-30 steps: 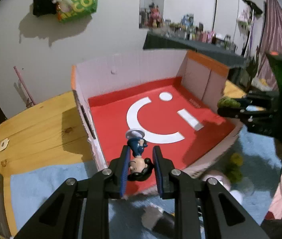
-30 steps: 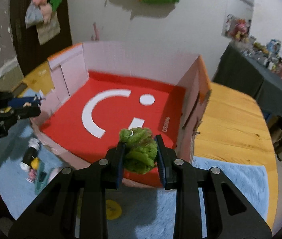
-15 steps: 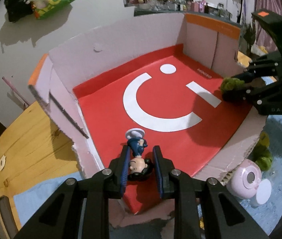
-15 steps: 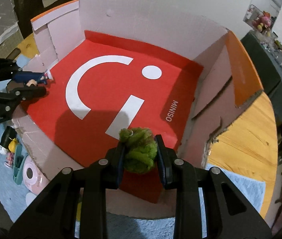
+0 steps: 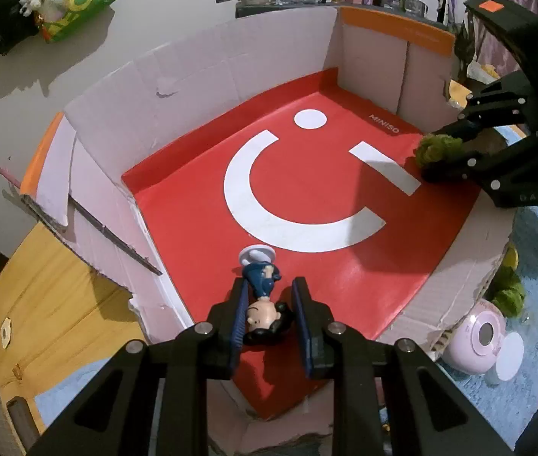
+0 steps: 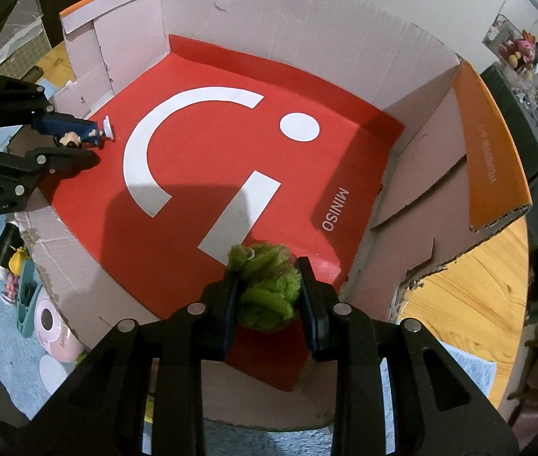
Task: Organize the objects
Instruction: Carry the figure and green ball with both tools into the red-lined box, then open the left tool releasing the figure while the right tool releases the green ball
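A cardboard box with a red floor and a white smiley mark lies open below both grippers. My left gripper is shut on a small figurine in a blue suit with a white round base, held head toward the camera just above the box's near left floor. My right gripper is shut on a fuzzy green toy over the box's near right floor. The right wrist view shows the left gripper with the figurine at the box's left side; the left wrist view shows the right gripper with the green toy.
A pink round device and a green fuzzy item lie on the blue mat outside the box's near wall. More small toys lie beside the pink device. A wooden tabletop flanks the box. Torn box flaps stand up.
Both grippers have tipped down and moved forward over the box, so its red floor now fills the views. Both kept their grip on the figurine and the green toy.
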Motion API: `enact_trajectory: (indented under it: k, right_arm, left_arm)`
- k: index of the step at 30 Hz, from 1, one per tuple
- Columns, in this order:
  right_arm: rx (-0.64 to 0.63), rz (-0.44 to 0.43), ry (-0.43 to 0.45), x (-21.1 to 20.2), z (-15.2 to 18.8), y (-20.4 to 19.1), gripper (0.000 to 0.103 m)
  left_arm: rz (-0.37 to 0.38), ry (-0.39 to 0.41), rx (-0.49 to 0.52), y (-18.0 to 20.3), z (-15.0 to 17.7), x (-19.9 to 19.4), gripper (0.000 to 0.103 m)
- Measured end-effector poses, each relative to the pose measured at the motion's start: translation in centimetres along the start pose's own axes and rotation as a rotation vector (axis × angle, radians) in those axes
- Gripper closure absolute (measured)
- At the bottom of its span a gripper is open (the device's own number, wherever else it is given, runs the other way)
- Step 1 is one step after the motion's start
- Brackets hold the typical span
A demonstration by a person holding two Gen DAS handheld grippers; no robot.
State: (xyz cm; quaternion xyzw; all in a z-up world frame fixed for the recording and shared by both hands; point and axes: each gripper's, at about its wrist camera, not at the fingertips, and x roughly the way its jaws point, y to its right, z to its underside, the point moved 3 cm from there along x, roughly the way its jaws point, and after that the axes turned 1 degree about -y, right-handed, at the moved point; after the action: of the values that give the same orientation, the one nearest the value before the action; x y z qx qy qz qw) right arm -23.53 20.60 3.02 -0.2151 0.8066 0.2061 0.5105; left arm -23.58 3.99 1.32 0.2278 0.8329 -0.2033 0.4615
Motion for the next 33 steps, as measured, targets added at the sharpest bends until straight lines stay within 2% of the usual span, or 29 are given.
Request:
enact_trajectory:
  k: [17,25,27,28,29,33]
  right_arm:
    - [0.008,0.003,-0.003,-1.2,0.8,0.6,0.075]
    - [0.005,-0.001,-0.005,-1.4,0.8,0.7,0.074]
    - [0.003,-0.007,-0.003,-1.8,1.0,0.8,0.072]
    - [0.001,-0.009,-0.002,-1.9,1.0,0.8,0.063]
    - [-0.003,-0.012,0.003,-2.1,1.1,0.7,0.049]
    - [0.003,-0.022,0.006,-2.8,1.3,0.7,0.047]
  left_arm:
    - [0.002,0.005,-0.007,0.0,0.0,0.1,0.075]
    - [0.013,0.01,-0.009,-0.1,-0.1,-0.1,0.066]
    - [0.011,0.012,-0.008,0.0,-0.1,-0.1,0.065]
    - [0.013,0.012,-0.008,0.0,-0.1,-0.1,0.064]
    - [0.017,0.013,-0.008,0.1,-0.1,-0.1,0.063]
    - [0.029,0.016,-0.012,0.2,0.0,-0.2,0.057]
